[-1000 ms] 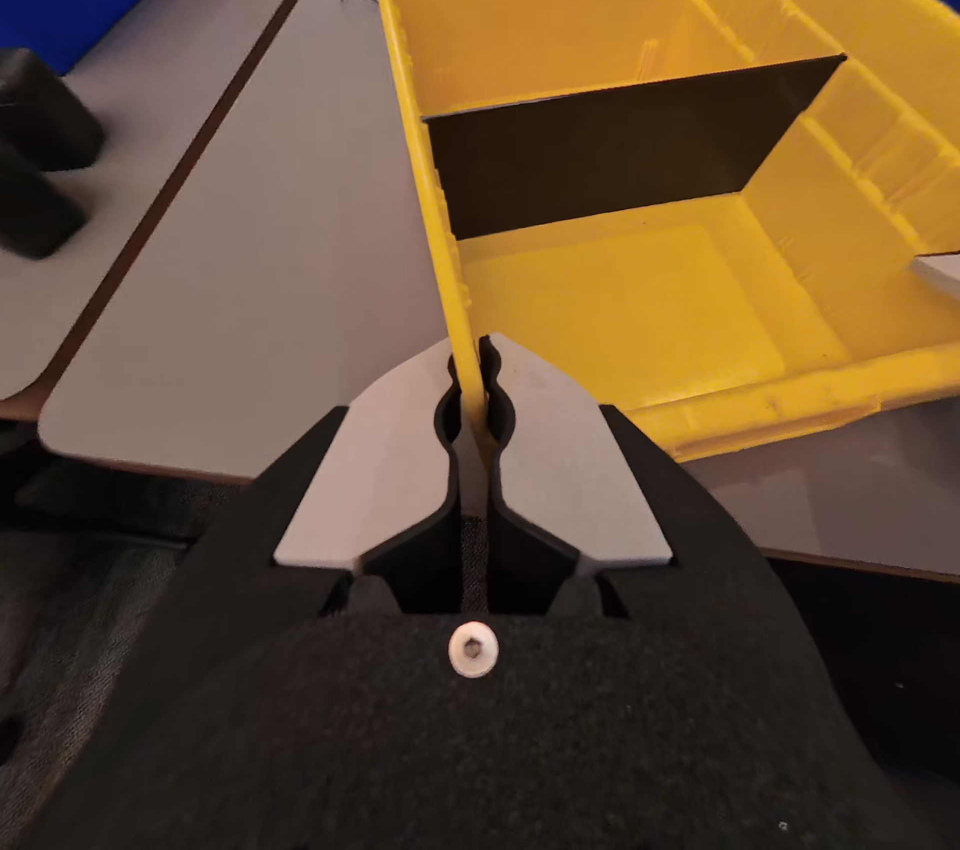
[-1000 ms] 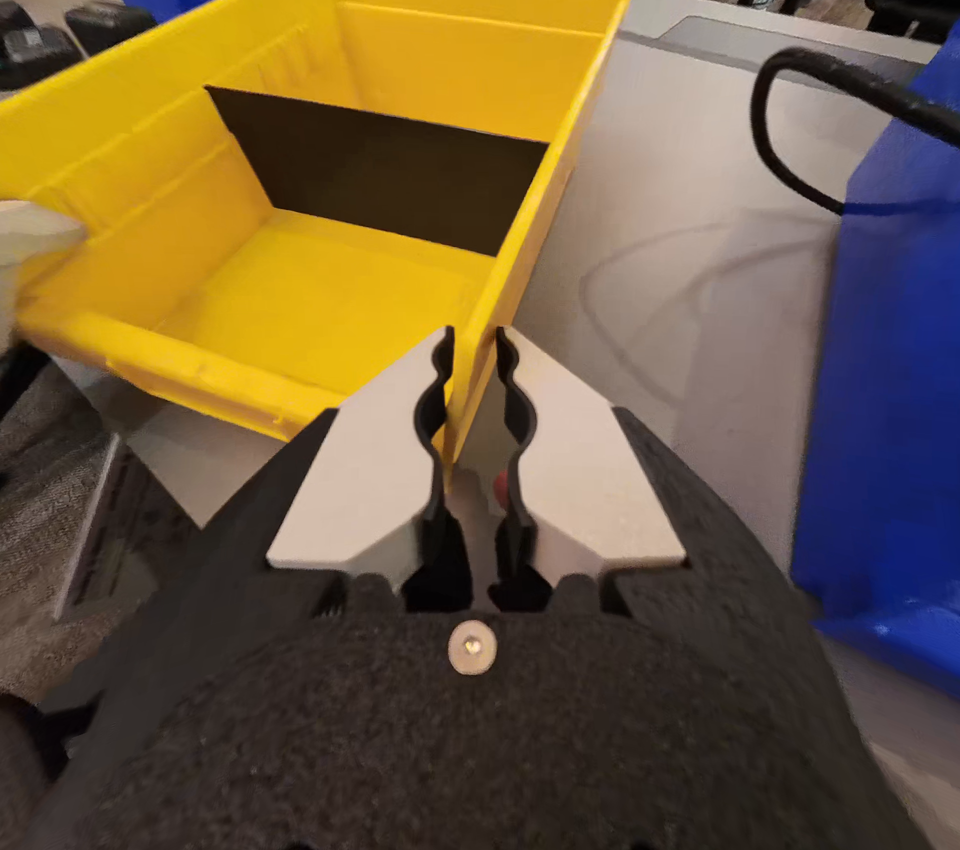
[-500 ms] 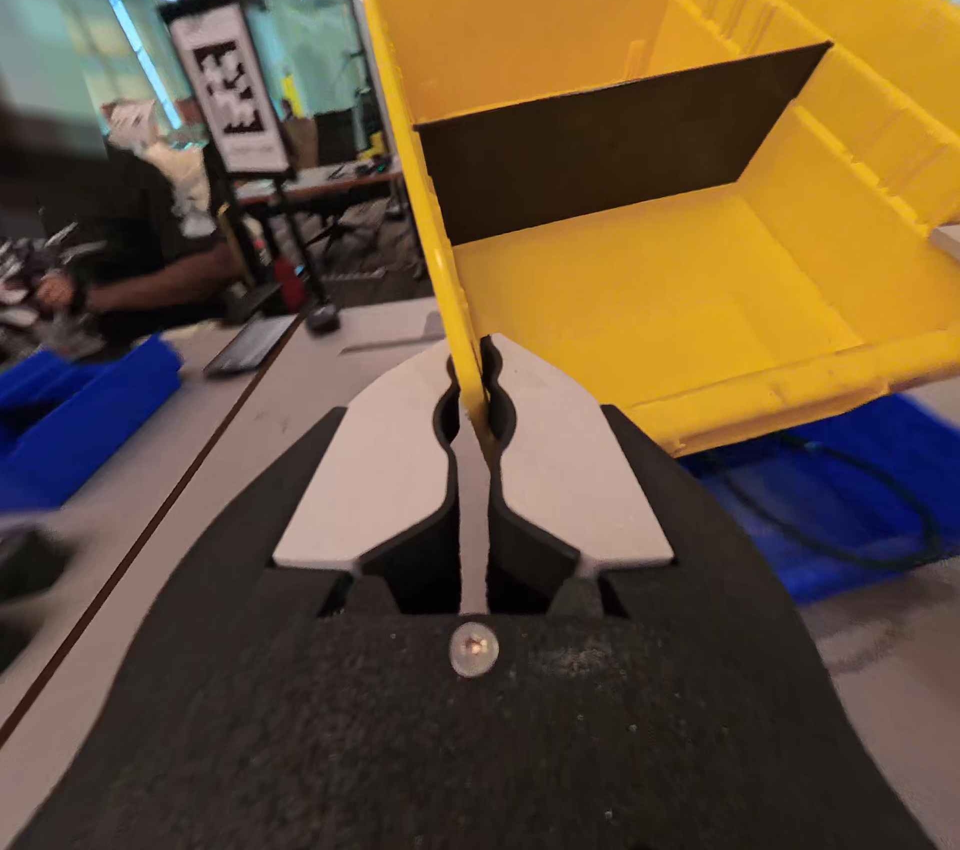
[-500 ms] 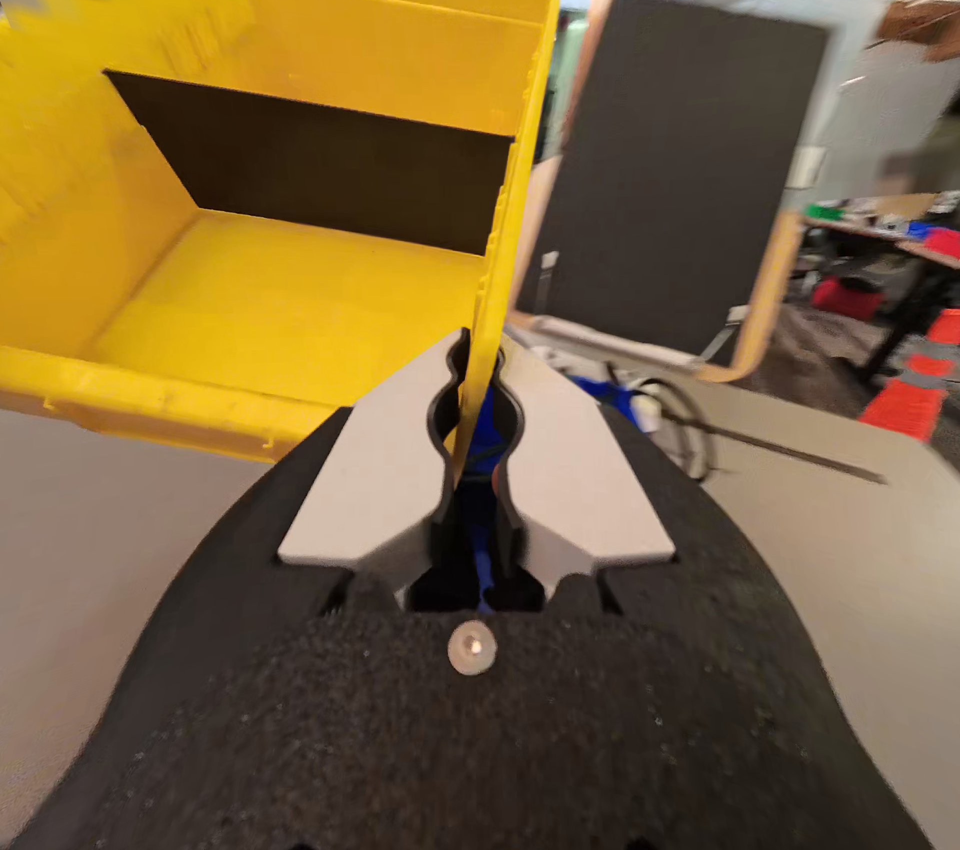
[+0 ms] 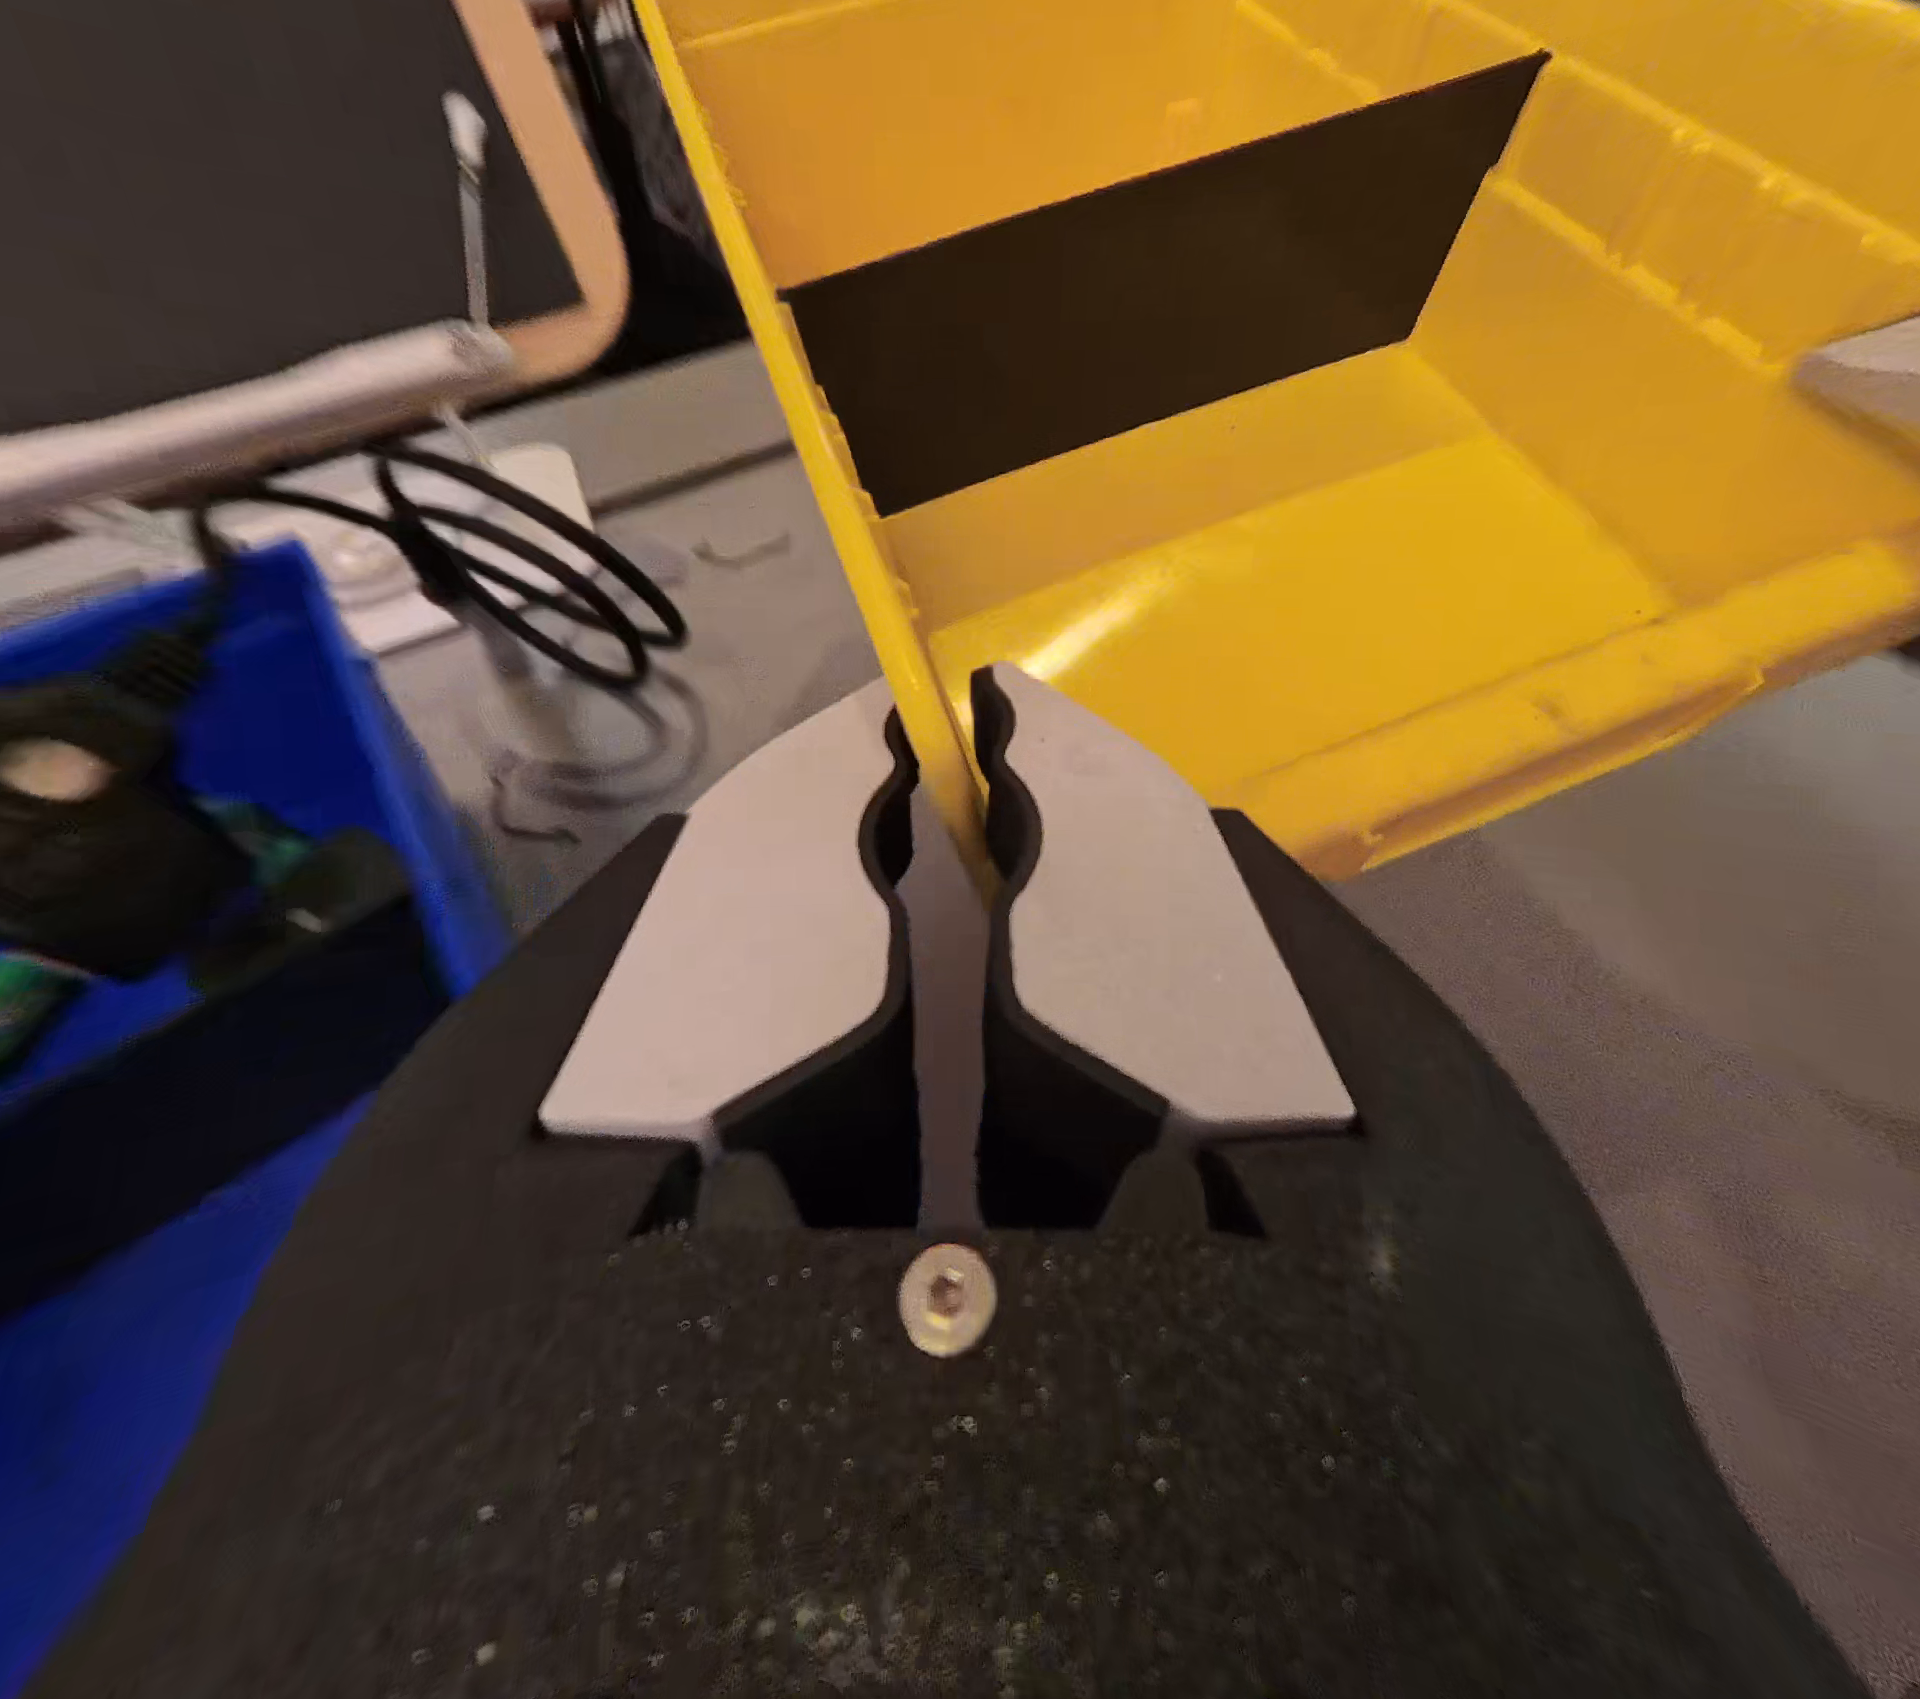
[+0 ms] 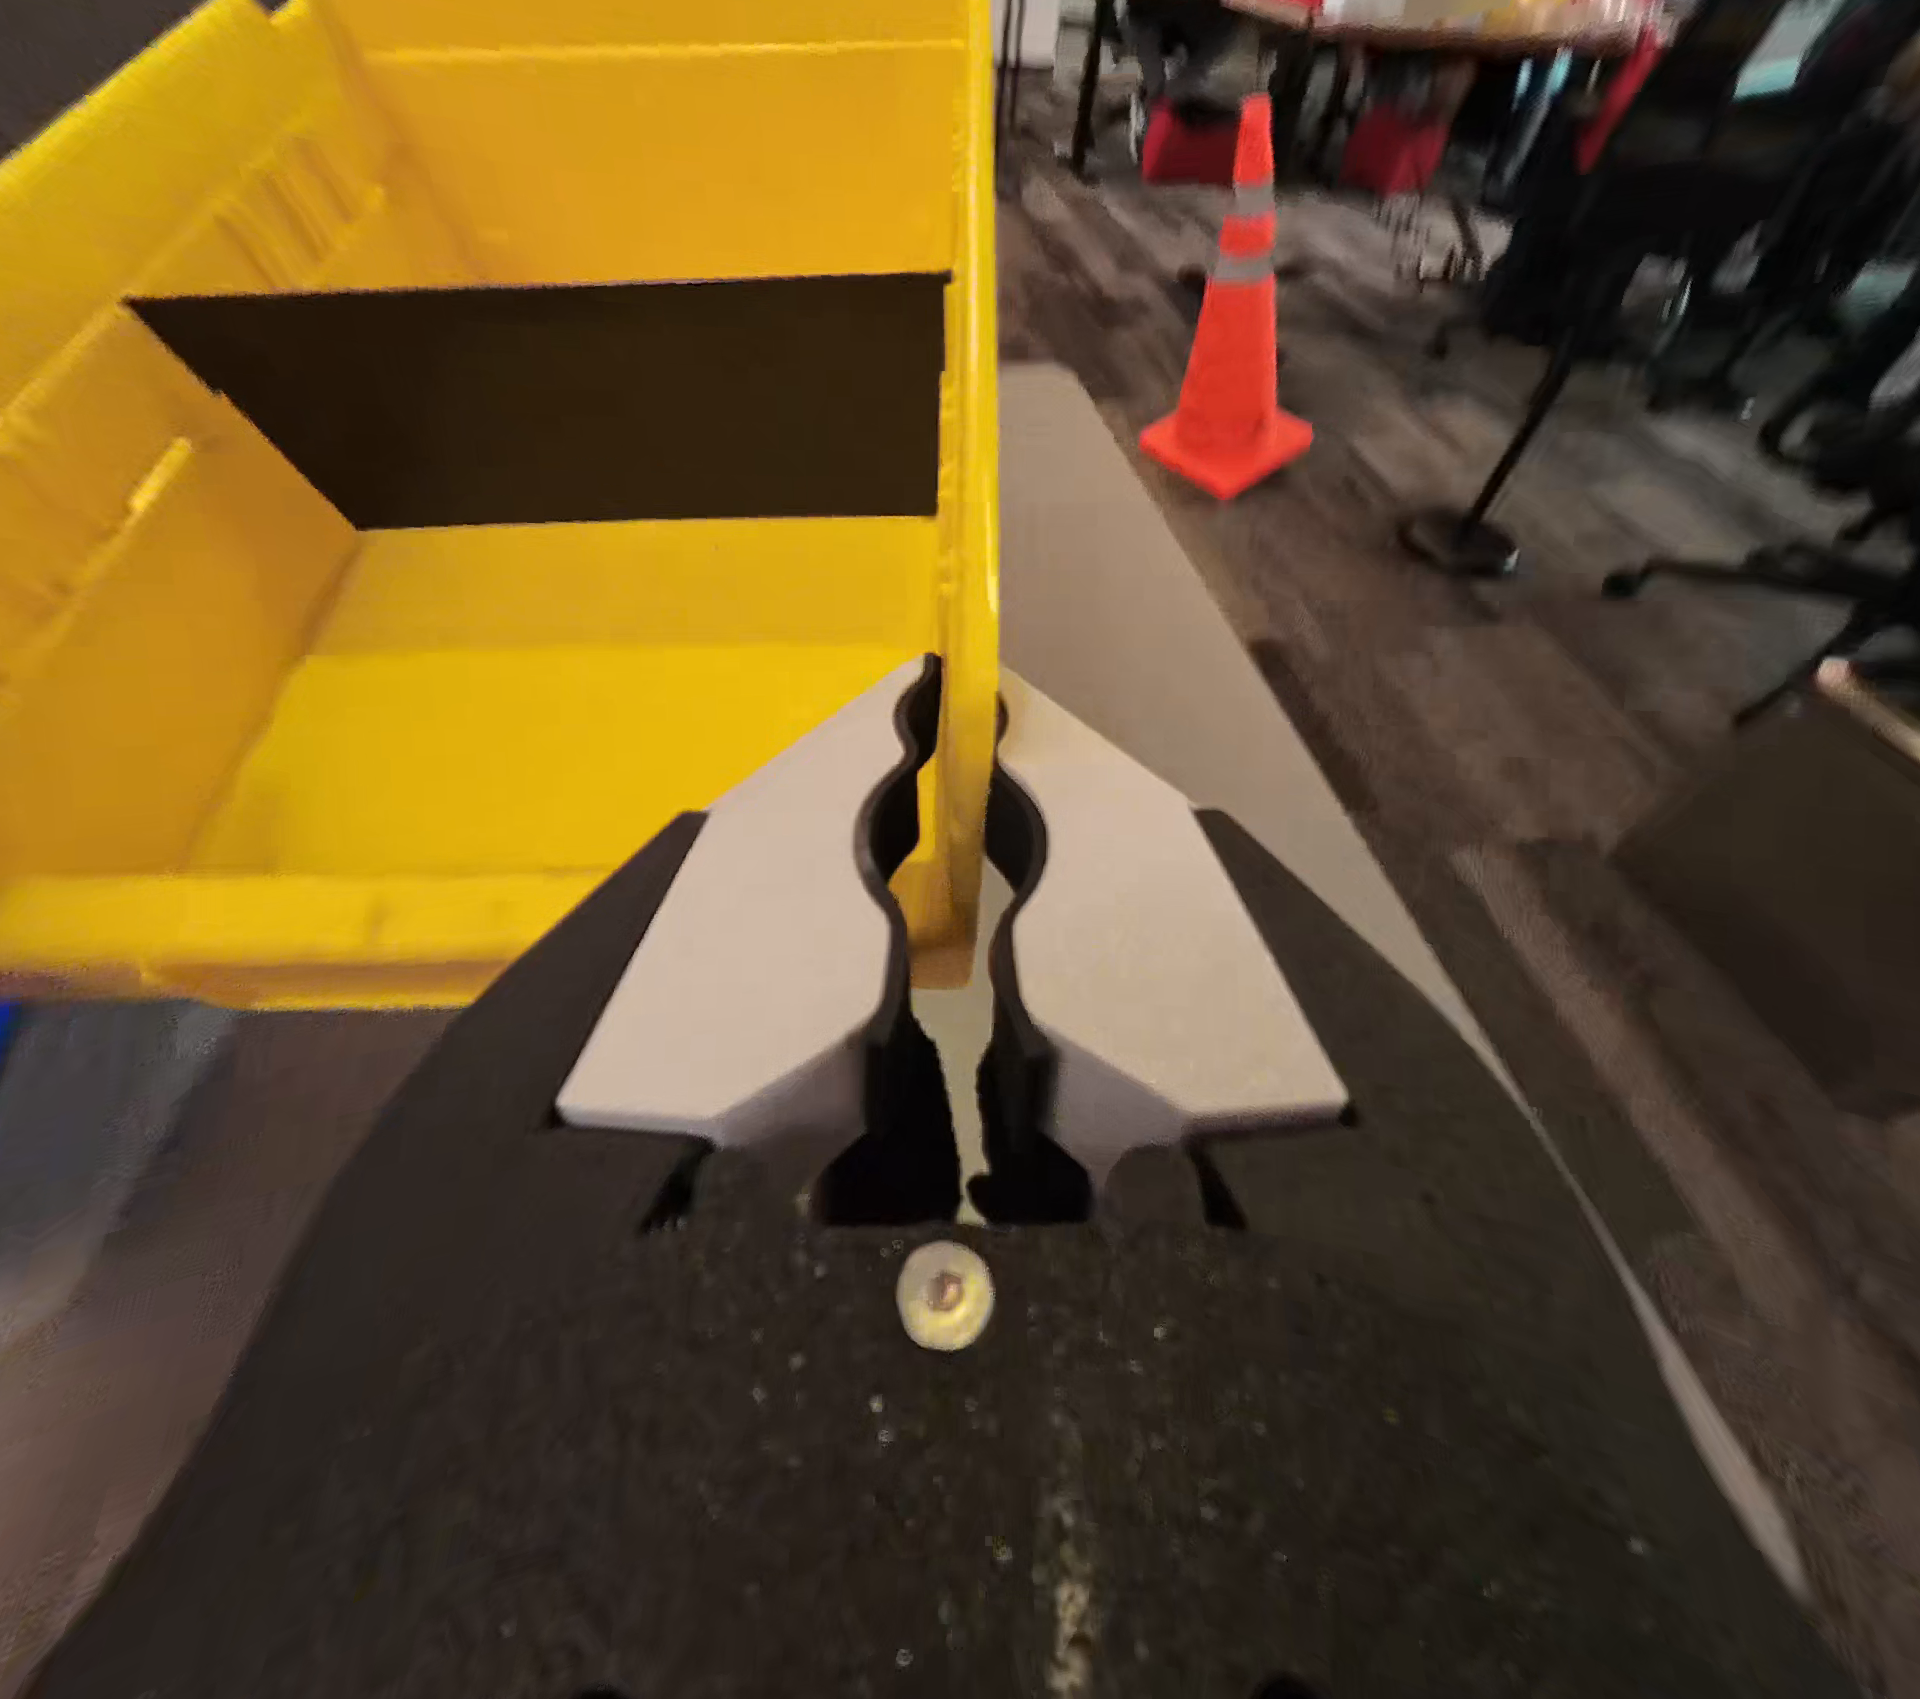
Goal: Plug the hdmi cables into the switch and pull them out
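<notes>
A yellow plastic bin point(image 5: 1299, 589) with a black divider point(image 5: 1143, 330) across its middle is held in the air by both grippers. My left gripper point(image 5: 943, 714) is shut on the bin's left wall. My right gripper point(image 6: 966, 693) is shut on the bin's right wall point(image 6: 971, 506). Both compartments of the bin point(image 6: 520, 714) look empty. A coiled black cable point(image 5: 520, 569) lies on the grey table point(image 5: 1662, 974) to the left. No switch can be made out.
A blue bin point(image 5: 208, 870) with dark items in it stands at the left. A dark panel with a wooden edge point(image 5: 260, 91) stands behind it. An orange cone point(image 6: 1236, 319) stands on the floor at the right, past the table edge point(image 6: 1195, 610). Left tips to right tips: about 20 cm.
Both grippers have lifted the yellow bin off the table and swung it round; the background has changed from tabletop to the room, a blue bin and a cone.
</notes>
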### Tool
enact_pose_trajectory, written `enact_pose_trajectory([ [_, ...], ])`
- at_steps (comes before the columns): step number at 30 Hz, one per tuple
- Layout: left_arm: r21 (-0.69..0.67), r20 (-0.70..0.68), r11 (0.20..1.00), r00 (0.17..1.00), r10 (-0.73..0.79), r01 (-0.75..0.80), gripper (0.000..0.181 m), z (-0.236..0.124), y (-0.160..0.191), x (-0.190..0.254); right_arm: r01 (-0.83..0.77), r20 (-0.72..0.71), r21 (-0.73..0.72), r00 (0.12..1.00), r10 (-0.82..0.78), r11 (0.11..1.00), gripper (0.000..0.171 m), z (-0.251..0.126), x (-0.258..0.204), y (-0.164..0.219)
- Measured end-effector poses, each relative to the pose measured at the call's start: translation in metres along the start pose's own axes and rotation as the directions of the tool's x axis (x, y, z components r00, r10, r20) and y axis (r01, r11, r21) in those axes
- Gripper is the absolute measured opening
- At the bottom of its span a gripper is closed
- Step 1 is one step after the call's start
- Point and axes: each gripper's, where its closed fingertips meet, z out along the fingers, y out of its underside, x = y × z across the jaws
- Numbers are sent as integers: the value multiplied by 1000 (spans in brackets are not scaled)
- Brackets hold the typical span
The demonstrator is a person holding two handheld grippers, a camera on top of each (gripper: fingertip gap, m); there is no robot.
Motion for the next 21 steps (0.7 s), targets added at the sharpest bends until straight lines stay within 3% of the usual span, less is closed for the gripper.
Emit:
enact_pose_trajectory([
  [3, -98, -9, 995, 1000, 1, -2, 9, 25, 42, 32, -68, 41, -120, 996, 73, 990, 2, 28, 30, 66],
  [7, -161, -23, 987, 1000, -14, 11, 10, 41, 72, 53, -116, 35, -189, 992, 124, 975, 2, 42, 50, 105],
  [11, -135, -45, 991, 999, -18, 12, 16, 42, 79, 64, -74, 28, -187, 996, 81, 980, 7, 54, 58, 106],
  [16, -162, -216, 987, 976, -34, -1, 26, 39, 78, 81, -62, -33, -215, 998, 56, 975, 16, 60, 69, 119],
  [18, -198, -290, 979, 957, -12, -48, 28, 25, 78, 81, -14, -84, -187, 996, -2, 982, 20, 56, 77, 114],
  [21, -82, -374, 994, 927, 39, -75, 28, -17, 56, 65, 43, -105, -81, 993, -52, 996, 30, 41, 77, 85],
])
